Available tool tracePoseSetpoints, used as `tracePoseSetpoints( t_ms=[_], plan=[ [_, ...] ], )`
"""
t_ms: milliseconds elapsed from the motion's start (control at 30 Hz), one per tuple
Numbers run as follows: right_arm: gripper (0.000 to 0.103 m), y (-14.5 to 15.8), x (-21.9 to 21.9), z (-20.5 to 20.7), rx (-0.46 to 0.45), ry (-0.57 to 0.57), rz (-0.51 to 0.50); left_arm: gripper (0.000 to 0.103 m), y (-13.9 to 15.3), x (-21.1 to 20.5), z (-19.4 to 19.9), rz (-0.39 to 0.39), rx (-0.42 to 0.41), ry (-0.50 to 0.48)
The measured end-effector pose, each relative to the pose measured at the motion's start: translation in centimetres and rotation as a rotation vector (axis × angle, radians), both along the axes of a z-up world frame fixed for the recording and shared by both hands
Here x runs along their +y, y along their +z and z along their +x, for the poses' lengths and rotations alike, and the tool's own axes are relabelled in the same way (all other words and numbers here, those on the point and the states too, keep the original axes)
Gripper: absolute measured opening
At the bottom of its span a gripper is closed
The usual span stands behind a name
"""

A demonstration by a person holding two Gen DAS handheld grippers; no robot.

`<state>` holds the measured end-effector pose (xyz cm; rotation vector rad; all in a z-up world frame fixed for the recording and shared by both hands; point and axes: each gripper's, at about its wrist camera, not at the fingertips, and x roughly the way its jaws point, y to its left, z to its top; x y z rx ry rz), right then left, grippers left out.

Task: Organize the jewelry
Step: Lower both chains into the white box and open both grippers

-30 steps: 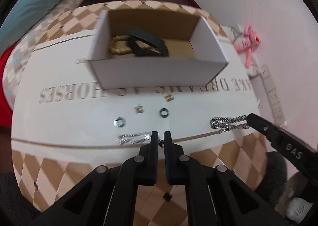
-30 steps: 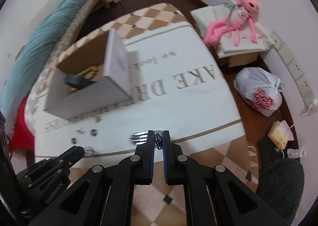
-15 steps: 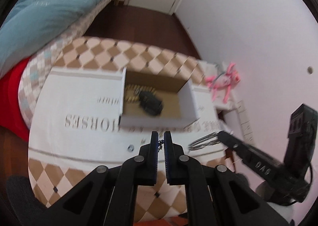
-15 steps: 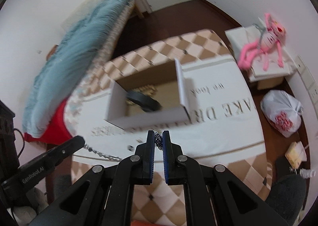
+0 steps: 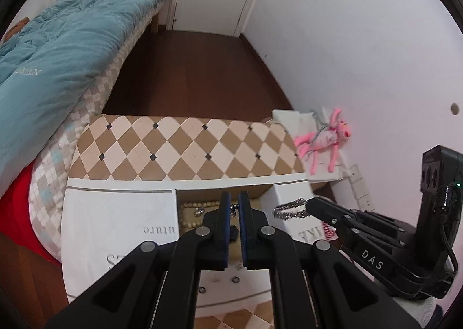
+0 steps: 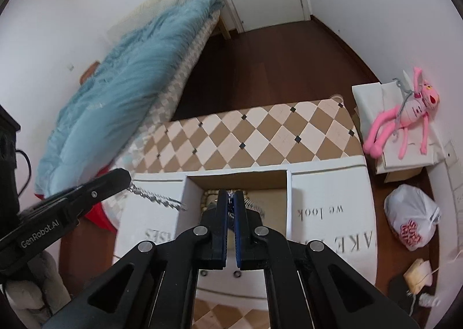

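Bedroom with white walls, dark floor, checkered table under a white printed cloth. Silver chains, one per tool: one dangling from the left gripper, another bunched at the right gripper, both lifted above the open cardboard box. Both sets of tongs clamped tight on chain links. Light, limp, slippery metal, likely to swing and tangle; best pinched near the middle or clasp. Beaded bracelet already inside the box; small rings left on the cloth.
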<state>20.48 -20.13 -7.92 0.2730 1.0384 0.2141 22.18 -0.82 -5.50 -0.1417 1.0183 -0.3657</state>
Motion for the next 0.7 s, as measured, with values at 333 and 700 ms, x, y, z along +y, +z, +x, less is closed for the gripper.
tracePoseSetpoints(
  t_ms=[333,700],
  plan=[
    [0.004,-5.9,1.3,5.1,0.097,0.026,-0.125,0.004,-6.6,-1.0,4.6,0.098,0.136,-0.021],
    [0.043,-11.2,1.2,5.1,0.335,0.077,-0.139,0.058,-8.8,0.3,4.0,0.170,0.189,0.064]
  ],
)
